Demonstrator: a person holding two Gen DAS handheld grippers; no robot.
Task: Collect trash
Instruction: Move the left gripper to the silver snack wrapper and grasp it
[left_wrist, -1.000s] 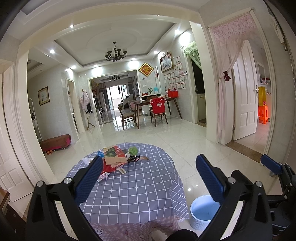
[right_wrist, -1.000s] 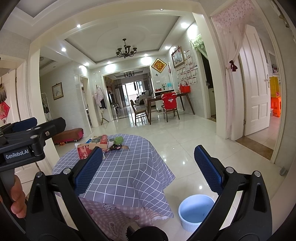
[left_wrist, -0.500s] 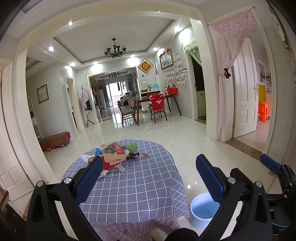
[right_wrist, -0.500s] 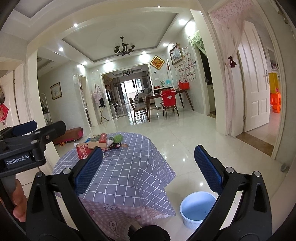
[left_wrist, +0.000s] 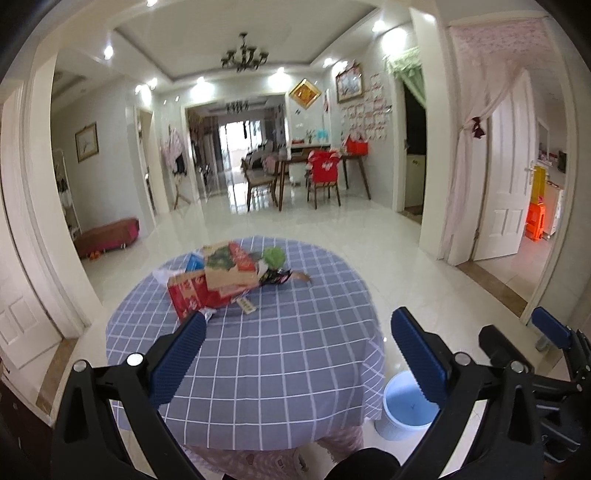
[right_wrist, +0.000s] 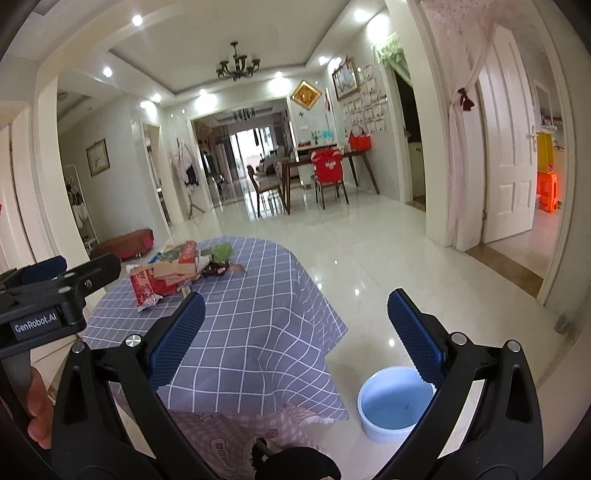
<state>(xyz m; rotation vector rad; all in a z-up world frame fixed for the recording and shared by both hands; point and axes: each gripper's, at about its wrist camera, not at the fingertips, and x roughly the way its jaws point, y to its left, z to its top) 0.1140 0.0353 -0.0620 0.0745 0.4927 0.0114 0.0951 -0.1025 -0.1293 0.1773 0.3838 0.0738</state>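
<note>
1. Currently, from the left wrist view, your left gripper (left_wrist: 297, 343) has its ribbed blue pads spread wide with nothing between them. It hangs above the near half of the round table draped in grey-blue checked cloth (left_wrist: 266, 362).
2. Ahead of it, the heap of trash (left_wrist: 225, 277) sits on the far left part of the tabletop: a red printed carton, a tan cardboard box, a crumpled green wrapper and thin clear film. These are loosely stacked, so pinching the top box may tip the others off the far edge.
3. Film and foil are slick and collapse easily; you may close on air or drag the cloth with them.
4. From the right wrist view, your right gripper (right_wrist: 295, 330) is likewise gaping and empty, over the table's right overhang.
5. Below it stands the pale blue round plastic bin with ribbed white outside (right_wrist: 391, 404), on glossy white floor tiles (right_wrist: 369, 258), well apart from the heap. Light pieces could flutter past its rim on release.
6. The cloth hangs in soft folds over a pink patterned underskirt (right_wrist: 221, 435); snagging a fold would shift everything.
</note>
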